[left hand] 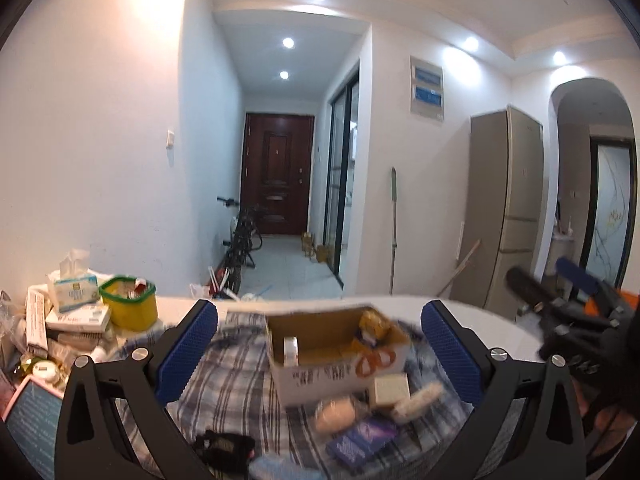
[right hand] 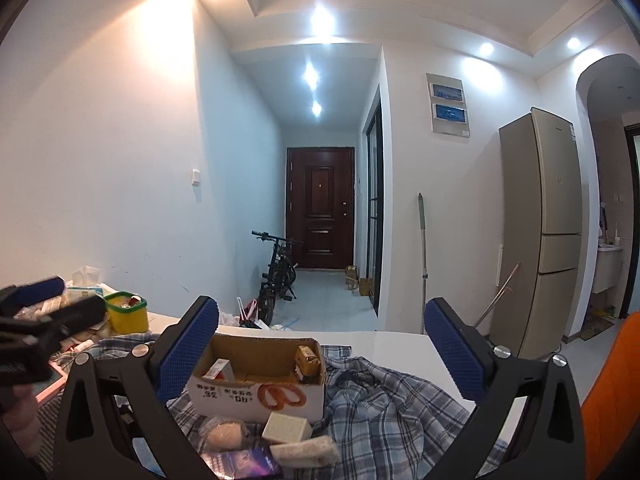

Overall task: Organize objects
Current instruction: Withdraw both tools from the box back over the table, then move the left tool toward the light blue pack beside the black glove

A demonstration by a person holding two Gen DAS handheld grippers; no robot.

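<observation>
Left wrist view: left gripper (left hand: pixel 320 350) jaws spread wide, nothing between pads. Open cardboard box (left hand: pixel 340 360) on plaid cloth (left hand: pixel 232 384) near table's far edge (left hand: pixel 460 304); small packets (left hand: pixel 390 390) just before box. Yellow tub (left hand: pixel 129 303) toward far left corner.

Right wrist view: right gripper (right hand: pixel 322 354) jaws wide apart, empty. Box (right hand: pixel 260 384) low centre; left gripper at left edge.

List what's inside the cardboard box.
Cardboard box: a small white-and-red carton at left, a yellow packet at right. The front wall hides anything lying lower.
</observation>
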